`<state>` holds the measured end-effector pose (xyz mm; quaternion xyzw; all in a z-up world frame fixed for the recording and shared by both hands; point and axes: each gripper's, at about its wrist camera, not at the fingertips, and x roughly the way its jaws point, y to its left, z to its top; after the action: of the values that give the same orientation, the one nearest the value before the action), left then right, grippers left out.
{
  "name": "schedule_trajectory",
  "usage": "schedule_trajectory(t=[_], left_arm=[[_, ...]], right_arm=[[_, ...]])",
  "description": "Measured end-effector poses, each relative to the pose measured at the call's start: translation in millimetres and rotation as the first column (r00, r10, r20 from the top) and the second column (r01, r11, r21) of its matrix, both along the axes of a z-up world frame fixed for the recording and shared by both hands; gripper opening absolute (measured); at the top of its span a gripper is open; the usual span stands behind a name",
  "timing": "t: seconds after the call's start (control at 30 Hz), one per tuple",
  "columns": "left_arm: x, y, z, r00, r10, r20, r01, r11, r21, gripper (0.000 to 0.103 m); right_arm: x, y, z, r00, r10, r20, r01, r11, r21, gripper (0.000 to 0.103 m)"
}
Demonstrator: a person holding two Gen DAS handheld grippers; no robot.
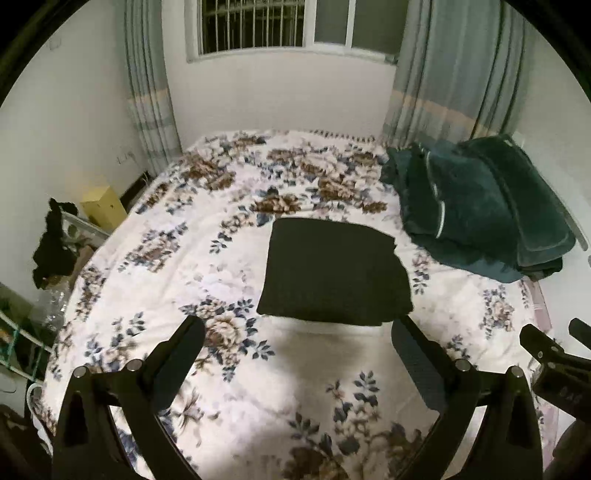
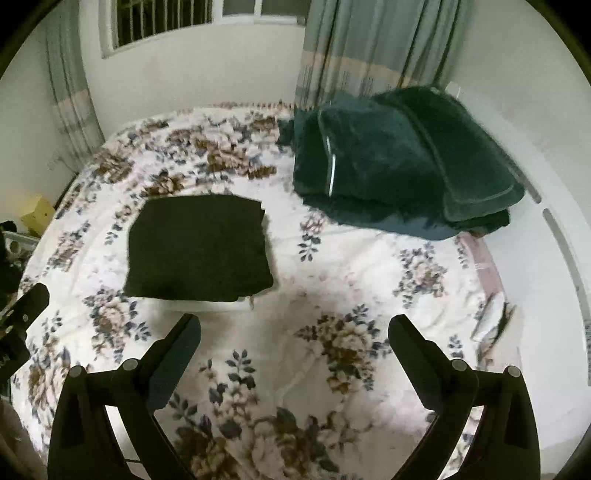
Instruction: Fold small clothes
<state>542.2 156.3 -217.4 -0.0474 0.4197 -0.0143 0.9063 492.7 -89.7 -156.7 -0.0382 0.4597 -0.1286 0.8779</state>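
Observation:
A dark folded garment (image 1: pixel 334 271) lies flat as a neat rectangle on the floral bedspread (image 1: pixel 177 258); it also shows in the right wrist view (image 2: pixel 199 247), lying on the same bedspread (image 2: pixel 369 280). My left gripper (image 1: pixel 299 338) is open and empty, held above the bed just in front of the garment's near edge. My right gripper (image 2: pixel 295 334) is open and empty, in front of and to the right of the garment. The right gripper also shows at the right edge of the left wrist view (image 1: pixel 554 343). The left gripper shows at the left edge of the right wrist view (image 2: pixel 26 310).
A pile of dark green blankets (image 1: pixel 480 214) sits at the bed's far right (image 2: pixel 406 166). A yellow box (image 1: pixel 103 208) and a rack with dark cloth (image 1: pixel 55 243) stand left of the bed. Curtains (image 1: pixel 454 66) and a barred window (image 1: pixel 258 26) are behind.

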Motion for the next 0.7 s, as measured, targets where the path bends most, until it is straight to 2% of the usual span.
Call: schedule_trajectory(t=[0.13, 0.3, 0.5, 0.7], left_arm=[[-48, -3, 45, 0.998, 0.0, 0.061, -0.001, 1.0, 0.007, 0.103], [-98, -6, 89, 0.992, 0.001, 0.123, -0.002, 1.0, 0.007, 0.103], [-150, -11, 127, 0.983, -0.01, 0.184, 0.008, 1.0, 0.011, 0.103], [-179, -17, 140, 0.977, -0.024, 0.213, 0.019, 0.999, 0.028, 0.103]], right_arm=[[-61, 9, 62, 0.997, 0.02, 0.073, -0.019, 1.0, -0.008, 0.103], [-127, 18, 124, 0.987, 0.046, 0.155, -0.043, 0.999, -0.019, 0.103], [-190, 20, 167, 0.974, 0.07, 0.215, -0.067, 0.998, -0.021, 0.103], [-230, 18, 193, 0.964, 0.082, 0.254, -0.082, 0.997, -0.012, 0.103]])
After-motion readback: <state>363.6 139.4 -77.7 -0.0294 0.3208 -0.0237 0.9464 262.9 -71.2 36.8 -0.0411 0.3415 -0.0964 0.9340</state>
